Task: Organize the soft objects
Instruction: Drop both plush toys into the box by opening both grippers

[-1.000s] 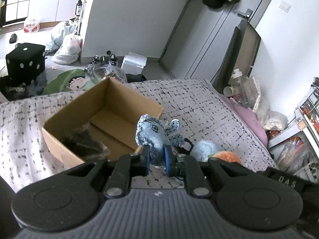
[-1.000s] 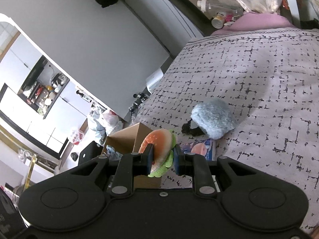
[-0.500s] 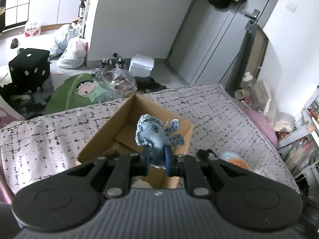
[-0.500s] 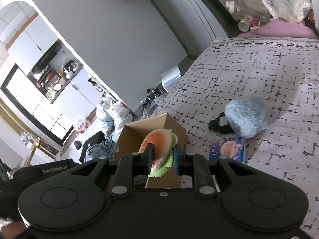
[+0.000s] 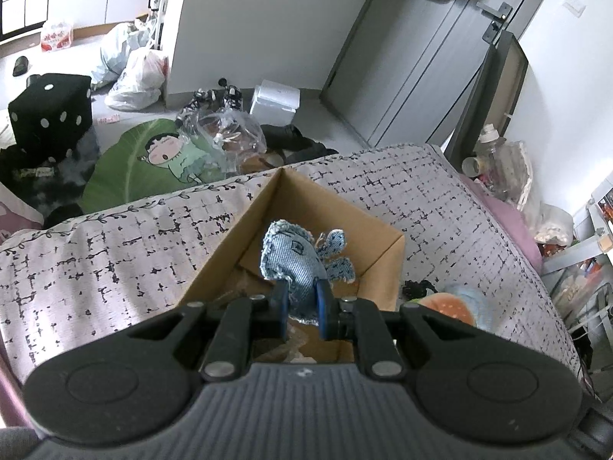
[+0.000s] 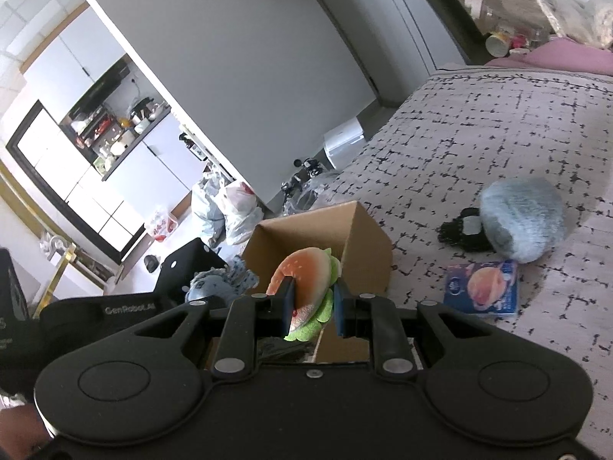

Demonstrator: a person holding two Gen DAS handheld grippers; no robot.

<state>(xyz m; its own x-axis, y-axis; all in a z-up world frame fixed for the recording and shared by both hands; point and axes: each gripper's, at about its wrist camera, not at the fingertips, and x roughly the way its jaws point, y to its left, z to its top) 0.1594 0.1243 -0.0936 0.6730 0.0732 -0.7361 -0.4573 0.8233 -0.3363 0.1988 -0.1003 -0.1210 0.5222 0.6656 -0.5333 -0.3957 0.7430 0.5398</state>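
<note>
My left gripper (image 5: pixel 302 314) is shut on a blue denim plush toy (image 5: pixel 295 264) and holds it above the open cardboard box (image 5: pixel 383 268) on the bed. My right gripper (image 6: pixel 312 310) is shut on a burger plush (image 6: pixel 306 280) with an orange bun and green lettuce, held over the same box (image 6: pixel 367 245). The left gripper's body with the denim toy (image 6: pixel 214 287) shows at the left in the right wrist view. The burger (image 5: pixel 448 306) shows at the right in the left wrist view. A fluffy light-blue plush (image 6: pixel 521 222) lies on the bed to the right.
A black soft item (image 6: pixel 463 230) and a blue burger-print packet (image 6: pixel 482 287) lie on the patterned bedspread (image 6: pixel 498 122) beside the fluffy plush. Past the bed edge are a black dice cube (image 5: pixel 49 111), plastic bags (image 5: pixel 134 76) and a green rug (image 5: pixel 153 157).
Both grippers have moved in toward the box and now hold their toys over its opening. Their grips have not changed.
</note>
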